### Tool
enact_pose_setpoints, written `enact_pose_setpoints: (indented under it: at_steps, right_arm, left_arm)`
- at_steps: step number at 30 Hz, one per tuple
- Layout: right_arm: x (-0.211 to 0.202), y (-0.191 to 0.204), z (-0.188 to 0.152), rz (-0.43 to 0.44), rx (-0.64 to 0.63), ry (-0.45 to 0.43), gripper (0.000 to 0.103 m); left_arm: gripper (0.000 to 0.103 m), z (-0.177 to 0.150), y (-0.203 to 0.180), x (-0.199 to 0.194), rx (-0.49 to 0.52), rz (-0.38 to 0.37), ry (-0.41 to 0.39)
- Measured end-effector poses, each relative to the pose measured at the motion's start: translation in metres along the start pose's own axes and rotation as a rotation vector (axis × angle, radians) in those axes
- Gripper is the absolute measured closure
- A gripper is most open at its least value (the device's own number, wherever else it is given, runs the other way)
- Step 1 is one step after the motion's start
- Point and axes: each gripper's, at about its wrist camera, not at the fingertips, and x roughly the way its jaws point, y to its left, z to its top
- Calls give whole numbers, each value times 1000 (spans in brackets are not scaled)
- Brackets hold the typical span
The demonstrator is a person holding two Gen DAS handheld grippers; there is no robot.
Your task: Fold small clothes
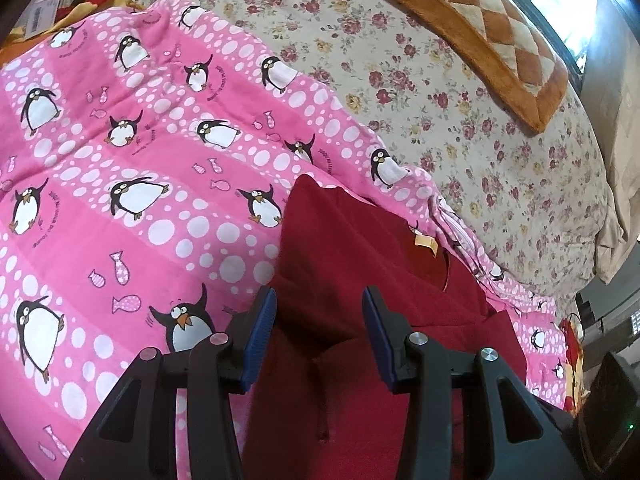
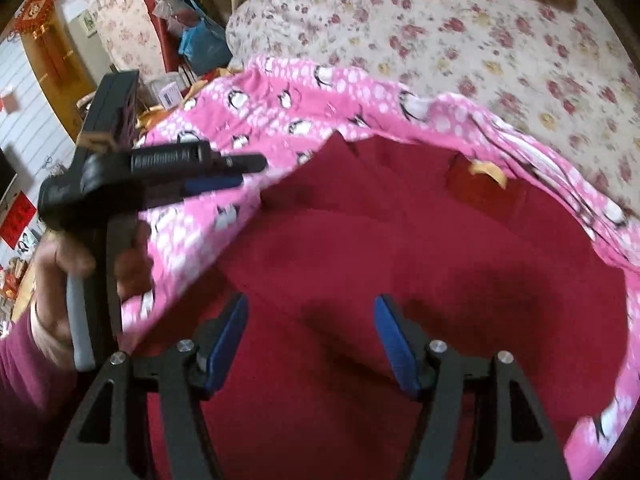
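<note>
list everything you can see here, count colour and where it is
garment: one, dark red, lying on the pink blanket, a tan label at its neck
blanket: one, pink with white dots and penguins, spread over the bed
bedspread: one, cream with red flowers, under and beyond the blanket
cushion: one, orange-brown with cream diamonds, at the far side of the bed
clutter: several bags and boxes, mixed colours, beside the bed, too blurred to name
left gripper: one, black with blue pads, open over the garment's edge
right gripper: one, black with blue pads, open above the garment
hand: one, holding the left gripper's handle, maroon sleeve
</note>
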Motion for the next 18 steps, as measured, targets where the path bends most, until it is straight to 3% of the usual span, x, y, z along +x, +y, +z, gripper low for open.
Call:
enact_pose_setpoints:
  at_steps: [5, 9, 14, 18]
  right_arm:
    - [-46, -32, -35, -68, 94, 6, 33]
    - [-87, -71, -64, -108, 258, -20, 33]
    - [-131, -116, -100, -112, 482, -118, 32]
    - [-138, -124, -116, -107, 526, -148, 32]
  left_arm:
    - [79, -3, -1, -1, 1, -15, 18]
    - [79, -15, -9, 0, 32, -66, 92]
    - [79, -52, -39, 20, 249, 82, 180]
    - [83, -62, -48, 36, 284, 114, 202]
